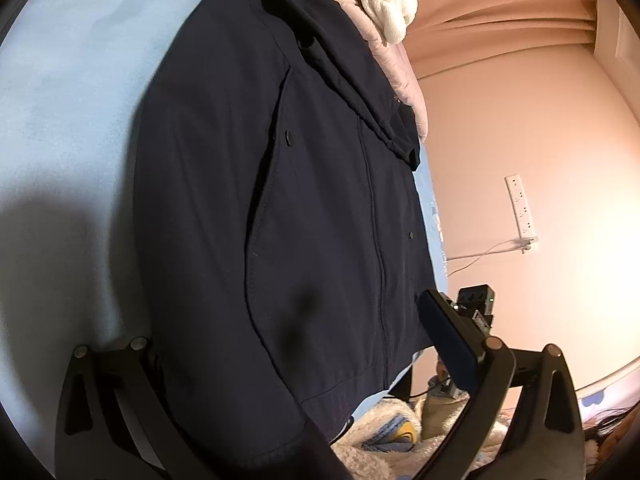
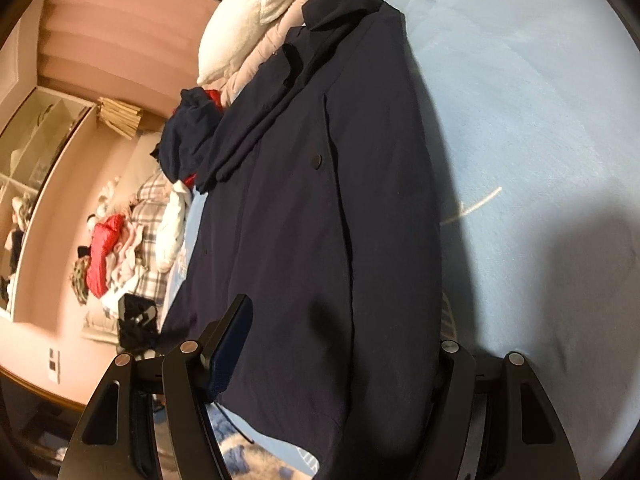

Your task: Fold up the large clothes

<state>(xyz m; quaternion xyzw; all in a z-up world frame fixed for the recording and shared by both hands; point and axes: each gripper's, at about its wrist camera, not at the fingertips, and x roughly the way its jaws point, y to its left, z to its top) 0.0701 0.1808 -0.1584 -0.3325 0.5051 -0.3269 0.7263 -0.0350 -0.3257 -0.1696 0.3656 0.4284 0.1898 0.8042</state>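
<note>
A dark navy coat lies flat on a pale blue bed, hem nearest. The left gripper straddles the hem, jaws wide, nothing gripped; whether the part-open right gripper pinches cloth is unclear. Next, probably: clamp the hem and fold.

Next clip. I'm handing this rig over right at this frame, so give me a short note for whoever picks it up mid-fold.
Left gripper: fingers wide open, straddling the near hem of the navy coat; no grip visible.
Right gripper: fingers on either side of the same hem; can't tell whether it is gripping.
Coat lies lengthwise on the light-blue sheet.
Done: one sleeve is folded over the front.
Left: probably fold the hem up towards the collar.
</note>
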